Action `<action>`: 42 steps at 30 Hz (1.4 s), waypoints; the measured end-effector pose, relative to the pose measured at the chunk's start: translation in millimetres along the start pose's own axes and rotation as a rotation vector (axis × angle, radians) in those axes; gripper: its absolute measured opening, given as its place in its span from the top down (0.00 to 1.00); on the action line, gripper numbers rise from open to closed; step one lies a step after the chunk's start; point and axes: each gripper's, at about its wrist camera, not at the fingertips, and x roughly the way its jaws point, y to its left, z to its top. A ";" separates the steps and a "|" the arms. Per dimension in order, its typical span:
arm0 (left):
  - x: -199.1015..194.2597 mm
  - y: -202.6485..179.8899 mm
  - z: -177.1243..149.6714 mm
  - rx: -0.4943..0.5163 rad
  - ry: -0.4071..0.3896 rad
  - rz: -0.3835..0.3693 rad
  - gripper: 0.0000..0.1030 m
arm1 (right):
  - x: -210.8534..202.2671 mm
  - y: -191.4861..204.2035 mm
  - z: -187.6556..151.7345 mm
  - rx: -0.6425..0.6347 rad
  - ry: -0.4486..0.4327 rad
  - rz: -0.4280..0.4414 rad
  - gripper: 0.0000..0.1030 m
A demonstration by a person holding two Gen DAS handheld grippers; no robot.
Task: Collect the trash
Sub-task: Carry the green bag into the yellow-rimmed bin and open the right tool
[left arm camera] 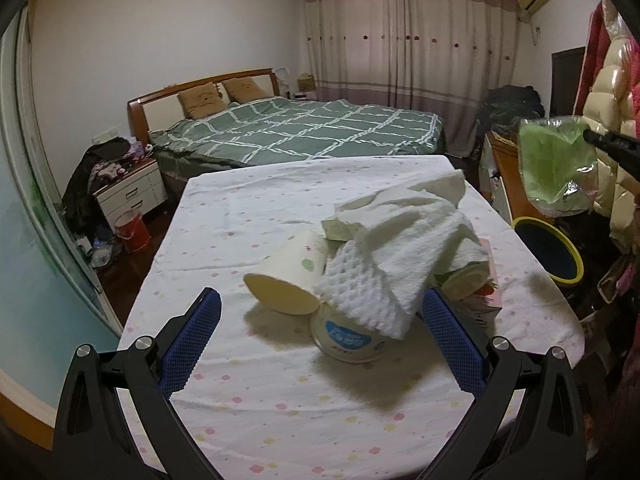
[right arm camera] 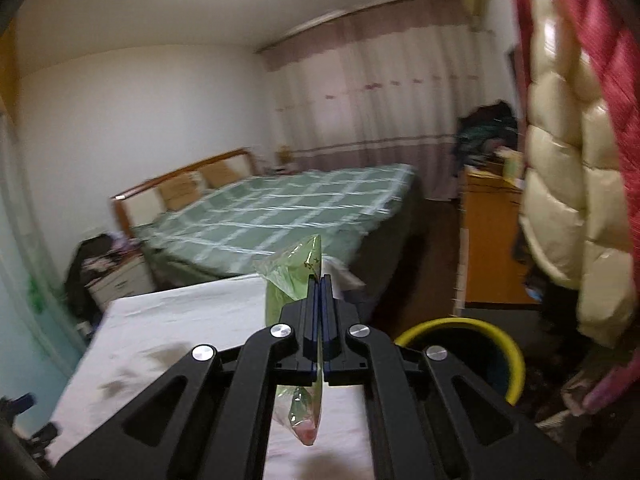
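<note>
The right gripper [right arm camera: 319,280] pinches a green plastic wrapper [right arm camera: 294,276] above the yellow-rimmed bin [right arm camera: 516,356]. Light, limp and slippery, it seems best held by an edge. The left gripper [left arm camera: 320,320] stands open near the tissue pile [left arm camera: 400,248].

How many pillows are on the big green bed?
2. The left pillow leans against the headboard; the right pillow sits beside it, nearer the curtain. Both are brown. Others could be hidden under the green cover.

A home bedroom: a wooden-framed bed [left arm camera: 296,130] with green checked bedding at frame centre, a white nightstand [left arm camera: 130,192] at left, floor-length curtains [left arm camera: 404,40] behind, and a padded jacket [right arm camera: 568,184] hanging at right.
</note>
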 end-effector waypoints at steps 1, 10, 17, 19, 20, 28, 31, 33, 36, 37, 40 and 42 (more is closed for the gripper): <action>1.4 -2.5 0.8 0.005 0.001 -0.003 0.04 | 5.8 -9.1 -0.9 0.008 0.005 -0.023 0.99; 13.7 -22.2 8.5 0.030 0.016 -0.037 0.04 | 86.0 -104.9 -39.3 0.085 0.164 -0.243 0.99; 23.4 -18.9 7.9 0.033 0.035 -0.067 0.04 | 135.6 -135.7 -74.9 0.112 0.302 -0.343 0.82; 26.3 -11.6 7.7 0.021 0.042 -0.062 0.04 | 139.8 -139.4 -81.2 0.125 0.313 -0.344 0.75; 27.5 -8.3 7.5 0.015 0.044 -0.058 0.04 | 140.8 -140.2 -83.3 0.126 0.315 -0.346 0.75; 54.2 20.3 18.5 0.029 0.052 -0.039 0.04 | 144.9 -140.2 -84.9 0.124 0.315 -0.347 0.75; 75.7 31.4 32.7 0.064 0.067 -0.014 0.04 | 143.6 -134.8 -83.1 0.110 0.316 -0.349 0.75; 96.1 36.5 42.8 0.101 0.101 0.000 0.04 | 144.2 -131.5 -83.5 0.107 0.322 -0.344 0.75; 126.4 40.2 52.4 0.144 0.172 -0.008 0.04 | 145.9 -125.1 -85.2 0.099 0.331 -0.337 0.75; 134.2 41.1 54.5 0.152 0.191 -0.019 0.05 | 146.5 -123.6 -85.7 0.095 0.336 -0.336 0.75; 156.7 44.3 57.1 0.175 0.263 -0.047 0.08 | 148.7 -119.6 -86.2 0.089 0.341 -0.332 0.75; 169.3 40.8 56.2 0.200 0.306 -0.093 0.10 | 149.8 -117.8 -86.6 0.086 0.345 -0.331 0.75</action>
